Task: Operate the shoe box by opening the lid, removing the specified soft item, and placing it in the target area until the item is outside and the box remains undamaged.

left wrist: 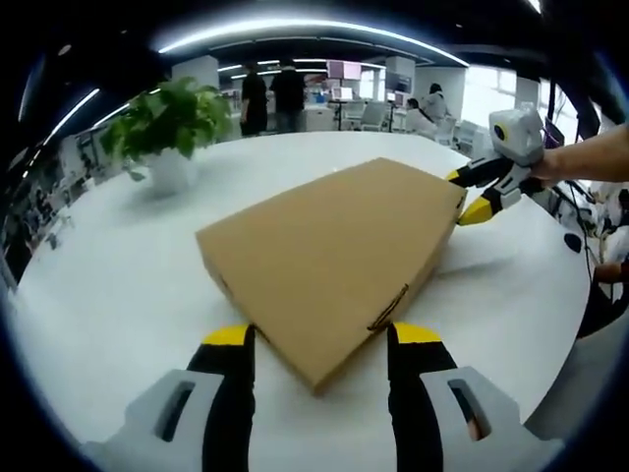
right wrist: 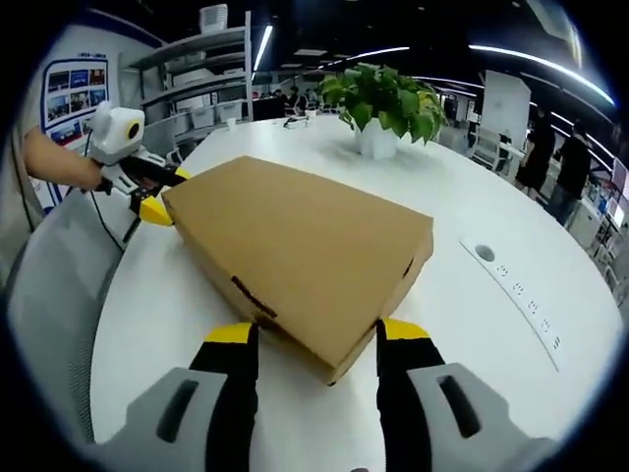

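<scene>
Fingers of the left gripper (left wrist: 319, 339), black with yellow tips, rise wide apart at the near edge of the left gripper view, one on each side of a corner of a flat brown cardboard shoe box (left wrist: 334, 251); whether they touch the cardboard cannot be told. The box lies closed on a round white desk (left wrist: 118, 285), its lid down. In the right gripper view, the right gripper (right wrist: 307, 334) has its fingers spread just as wide, straddling the opposite corner of the same box (right wrist: 305, 246), again with no clear contact. Each gripper appears at the far corner of the box in the other's view, held by a person's bare forearm (left wrist: 590, 157). Beyond the box, a leafy green plant in a white pot (right wrist: 378, 113) stands on the desk. Farther off, people stand in an open office with shelving (right wrist: 197, 74) under strip ceiling lights.
</scene>
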A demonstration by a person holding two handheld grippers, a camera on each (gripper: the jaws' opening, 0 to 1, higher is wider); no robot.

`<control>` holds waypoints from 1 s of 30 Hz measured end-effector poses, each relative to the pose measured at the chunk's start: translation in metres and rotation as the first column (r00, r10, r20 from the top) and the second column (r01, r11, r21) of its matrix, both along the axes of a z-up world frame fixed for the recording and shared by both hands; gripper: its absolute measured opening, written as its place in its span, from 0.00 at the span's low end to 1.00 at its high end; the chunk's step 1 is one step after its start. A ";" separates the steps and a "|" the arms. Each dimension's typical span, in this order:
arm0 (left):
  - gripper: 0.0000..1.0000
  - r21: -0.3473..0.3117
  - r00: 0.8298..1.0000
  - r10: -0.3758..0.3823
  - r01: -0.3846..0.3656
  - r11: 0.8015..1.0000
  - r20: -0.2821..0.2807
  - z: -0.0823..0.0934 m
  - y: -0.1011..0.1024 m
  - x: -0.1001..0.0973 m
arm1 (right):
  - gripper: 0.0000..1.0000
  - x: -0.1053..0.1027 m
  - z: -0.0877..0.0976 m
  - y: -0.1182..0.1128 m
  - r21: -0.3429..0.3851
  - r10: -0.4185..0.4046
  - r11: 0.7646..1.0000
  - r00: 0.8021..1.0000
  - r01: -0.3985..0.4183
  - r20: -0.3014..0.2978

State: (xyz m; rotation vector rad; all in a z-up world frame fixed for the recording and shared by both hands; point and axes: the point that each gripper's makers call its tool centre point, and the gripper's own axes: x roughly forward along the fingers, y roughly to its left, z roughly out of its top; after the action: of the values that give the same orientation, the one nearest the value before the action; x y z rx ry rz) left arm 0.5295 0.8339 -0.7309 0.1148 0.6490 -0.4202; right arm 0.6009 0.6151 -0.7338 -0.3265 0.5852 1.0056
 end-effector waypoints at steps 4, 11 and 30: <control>0.53 0.003 1.000 -0.022 0.022 1.000 -0.009 0.000 0.002 0.000 | 0.43 -0.005 0.000 0.000 0.000 -0.018 1.000 1.000 0.018 -0.001; 0.53 0.011 0.997 -0.072 0.073 0.997 -0.030 0.001 0.008 0.001 | 0.43 -0.016 0.000 0.003 -0.002 -0.063 0.998 0.998 0.063 -0.006; 0.53 0.027 0.971 -0.228 0.230 0.973 -0.068 -0.002 0.020 -0.001 | 0.42 -0.056 0.001 0.009 -0.006 -0.210 0.978 0.977 0.210 -0.027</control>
State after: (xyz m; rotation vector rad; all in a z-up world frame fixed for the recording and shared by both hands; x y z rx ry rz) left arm 0.5282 0.8538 -0.7325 0.2117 0.7102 -0.6378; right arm 0.5447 0.6243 -0.7328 -0.2485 0.6324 0.8064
